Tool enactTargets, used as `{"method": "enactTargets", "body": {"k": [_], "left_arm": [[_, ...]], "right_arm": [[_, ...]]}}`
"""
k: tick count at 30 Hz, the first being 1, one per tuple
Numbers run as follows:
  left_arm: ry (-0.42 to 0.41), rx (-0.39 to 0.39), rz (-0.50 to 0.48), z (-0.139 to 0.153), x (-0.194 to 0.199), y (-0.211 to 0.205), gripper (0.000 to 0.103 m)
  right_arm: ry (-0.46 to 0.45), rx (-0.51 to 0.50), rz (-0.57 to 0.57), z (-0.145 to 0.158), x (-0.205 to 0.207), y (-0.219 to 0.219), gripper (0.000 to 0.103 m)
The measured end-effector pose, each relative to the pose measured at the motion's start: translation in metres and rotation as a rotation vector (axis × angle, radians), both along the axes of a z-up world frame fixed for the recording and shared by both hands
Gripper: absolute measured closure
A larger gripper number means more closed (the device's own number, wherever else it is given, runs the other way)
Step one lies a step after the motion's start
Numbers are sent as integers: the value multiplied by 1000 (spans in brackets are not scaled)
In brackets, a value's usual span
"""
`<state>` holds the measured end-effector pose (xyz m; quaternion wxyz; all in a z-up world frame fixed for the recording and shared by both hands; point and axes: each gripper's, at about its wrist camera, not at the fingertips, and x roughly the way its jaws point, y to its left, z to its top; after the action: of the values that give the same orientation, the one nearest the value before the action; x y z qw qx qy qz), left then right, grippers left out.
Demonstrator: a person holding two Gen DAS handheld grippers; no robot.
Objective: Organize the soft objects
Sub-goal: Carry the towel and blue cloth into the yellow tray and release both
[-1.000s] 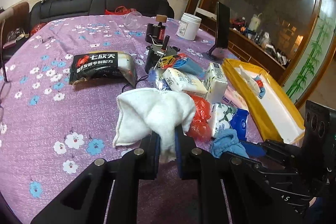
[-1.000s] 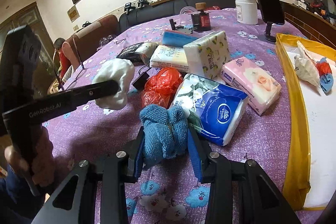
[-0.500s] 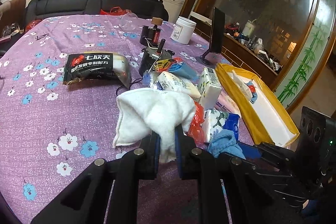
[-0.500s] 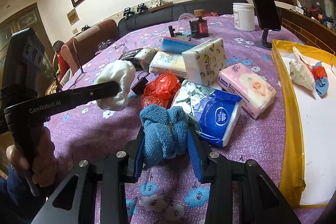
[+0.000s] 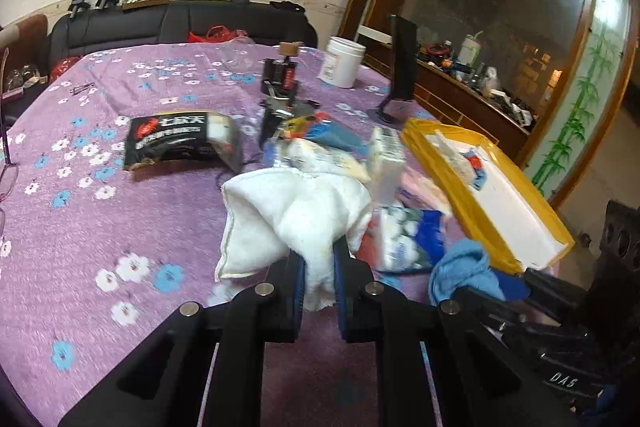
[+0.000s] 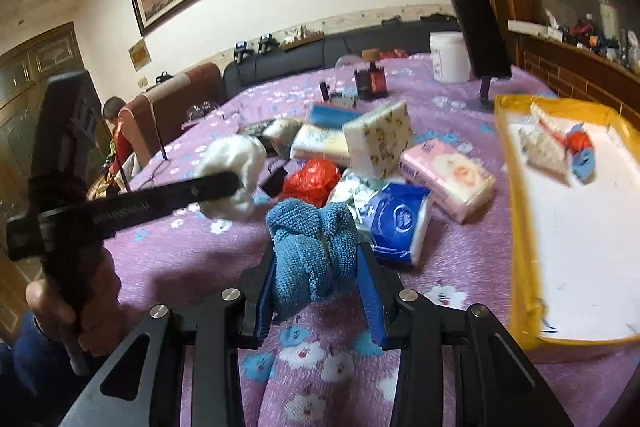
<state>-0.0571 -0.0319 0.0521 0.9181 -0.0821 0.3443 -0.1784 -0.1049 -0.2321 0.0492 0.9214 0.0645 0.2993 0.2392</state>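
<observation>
My left gripper point(image 5: 317, 267) is shut on a white towel point(image 5: 288, 215), which hangs lifted above the purple flowered tablecloth point(image 5: 80, 227). My right gripper point(image 6: 318, 267) is shut on a bunched blue cloth point(image 6: 312, 247), also held off the table. In the right wrist view the white towel point(image 6: 232, 167) and the left gripper's black body point(image 6: 132, 203) show at the left, held by a hand point(image 6: 60, 311). The blue cloth point(image 5: 460, 267) appears at the lower right of the left wrist view. A yellow-rimmed white tray point(image 6: 516, 227) lies to the right, holding a white cloth point(image 6: 544, 147) and a small red and blue item point(image 6: 580, 151).
Between the grippers lie tissue packs point(image 6: 444, 175), a blue and white pack point(image 6: 396, 223), a red plastic bag point(image 6: 312, 179) and a black snack bag point(image 5: 180, 143). Farther back stand a white jar point(image 6: 450, 57), a dark bottle point(image 6: 372, 79) and a phone stand point(image 6: 480, 31). A person point(image 6: 116, 123) sits at the far left.
Both grippers have risen a little with their cloths, and the views have shifted. The right gripper moved slightly toward the tray side. Grips are unchanged.
</observation>
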Motion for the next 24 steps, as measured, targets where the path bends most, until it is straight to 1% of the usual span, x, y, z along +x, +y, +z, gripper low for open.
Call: {"method": "enactTargets", "body": {"k": [2,5,11,16,20,22,24], "left_arm": [[-13,14,-13,4,-5,-7,91],[-35,13,-52,15,-12,-21,91],[-69,11,-162,39,-10,-64,91],[-90,23,-264,52,-2,-114,90],[-71,15,-341,57,10,-151,90],[-60,17,-386,59,18,-172,90],[-49,21,-406,59,26,-193,90]], "right_arm": [[-18,26,-9,8,-7,-7,62],[-21,53,-32,14,-11,-19,62],[-39,100,-160,29,-19,-62,62],[-53,127,-281,41,-19,-109,62],[-53,141,-385,49,-19,-150,62],[-47,131,-434,52,-17,-167,62],[-32,127,-479,56,-14,-184,62]]}}
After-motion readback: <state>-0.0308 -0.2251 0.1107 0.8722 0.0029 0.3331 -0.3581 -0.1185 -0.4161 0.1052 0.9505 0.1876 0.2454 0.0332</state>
